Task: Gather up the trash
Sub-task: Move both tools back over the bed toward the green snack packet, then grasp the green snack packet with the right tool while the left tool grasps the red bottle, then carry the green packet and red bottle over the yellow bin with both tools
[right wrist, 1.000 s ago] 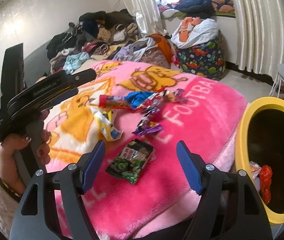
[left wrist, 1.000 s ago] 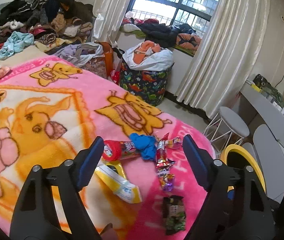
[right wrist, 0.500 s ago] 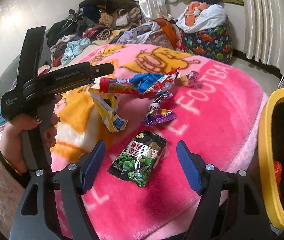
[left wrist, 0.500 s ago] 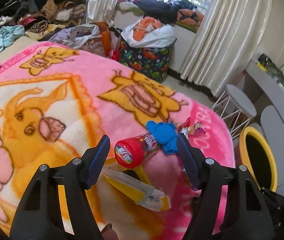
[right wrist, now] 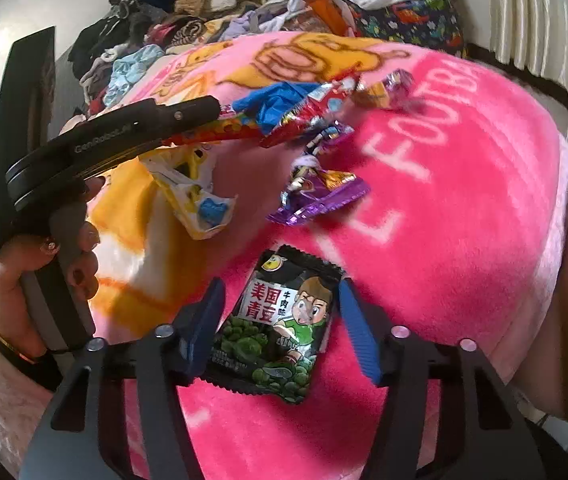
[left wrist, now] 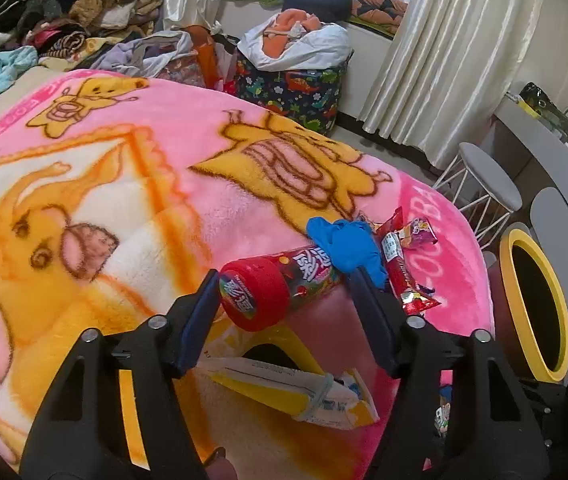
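1. Cluttered bedroom: pink fleece blanket with yellow cartoon animals [left wrist: 131, 184] spread over bed, clothes heap behind, cream curtains, yellow-rimmed round bin [left wrist: 534, 304] at right of bed edge.
2. Left gripper [left wrist: 284, 312] tilted downward over blanket; jaws part open, just been closing, straddling red-capped cylindrical candy tube [left wrist: 275, 288]; left pad at the cap, right pad apart from tube, no firm pinch visible.
3. Crumpled blue glove [left wrist: 348, 246] on far end of tube; red foil wrapper [left wrist: 398, 268] just beside it; yellow-and-white torn packet [left wrist: 296, 392] lying below the jaws.
4. Right gripper [right wrist: 279, 328] pitched steeply down; jaws about half open, just been closing, bracketing dark green pea snack packet [right wrist: 279, 328] flat on blanket; pads near packet edges, contact unclear.
5. Purple foil wrapper [right wrist: 316, 196] beyond packet, near blanket middle.
6. Left hand [right wrist: 43, 264] seen in right view, fingers wrapped round black handle, wrist low, tool angled toward trash pile.
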`<state>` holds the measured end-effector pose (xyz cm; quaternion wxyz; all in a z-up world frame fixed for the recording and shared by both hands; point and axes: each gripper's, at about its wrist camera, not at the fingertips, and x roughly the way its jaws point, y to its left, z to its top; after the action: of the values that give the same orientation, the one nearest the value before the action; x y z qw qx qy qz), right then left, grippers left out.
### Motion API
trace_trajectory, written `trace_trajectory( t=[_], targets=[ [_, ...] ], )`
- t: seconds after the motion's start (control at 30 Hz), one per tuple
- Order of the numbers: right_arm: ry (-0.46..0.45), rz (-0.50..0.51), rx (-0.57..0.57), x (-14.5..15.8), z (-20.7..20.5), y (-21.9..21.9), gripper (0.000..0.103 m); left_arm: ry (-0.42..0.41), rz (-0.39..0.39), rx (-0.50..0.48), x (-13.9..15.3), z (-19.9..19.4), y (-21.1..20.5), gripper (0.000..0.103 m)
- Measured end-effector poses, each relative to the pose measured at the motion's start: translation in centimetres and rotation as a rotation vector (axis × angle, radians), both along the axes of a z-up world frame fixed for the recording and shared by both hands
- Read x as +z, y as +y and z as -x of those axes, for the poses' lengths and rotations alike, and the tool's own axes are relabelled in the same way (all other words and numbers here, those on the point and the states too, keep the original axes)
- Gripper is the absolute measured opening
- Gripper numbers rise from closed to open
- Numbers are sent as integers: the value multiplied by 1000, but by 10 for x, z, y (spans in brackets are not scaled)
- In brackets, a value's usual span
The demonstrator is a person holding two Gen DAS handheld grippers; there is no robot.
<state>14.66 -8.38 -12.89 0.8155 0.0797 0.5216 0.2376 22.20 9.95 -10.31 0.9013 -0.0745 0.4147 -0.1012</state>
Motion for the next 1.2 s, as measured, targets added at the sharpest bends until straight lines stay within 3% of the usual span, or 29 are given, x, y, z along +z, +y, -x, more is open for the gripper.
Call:
trace_trajectory(
  t=[0.07,0.23,0.63,1.2],
  targets=[
    [1,-8,-12,0,0,-3,47,3,7,8,-1,-1,1,56],
    [-3,-17,-33,2,3,-11,36,17,22,31,-6,-4,2,41],
    [-54,-65,-73,16,19,-38,34,-43,52,49,9,22,-9,31],
    [-150,-88,-91,38,42,-60,32,-145,23,17,49,74,-41,29]
  ],
)
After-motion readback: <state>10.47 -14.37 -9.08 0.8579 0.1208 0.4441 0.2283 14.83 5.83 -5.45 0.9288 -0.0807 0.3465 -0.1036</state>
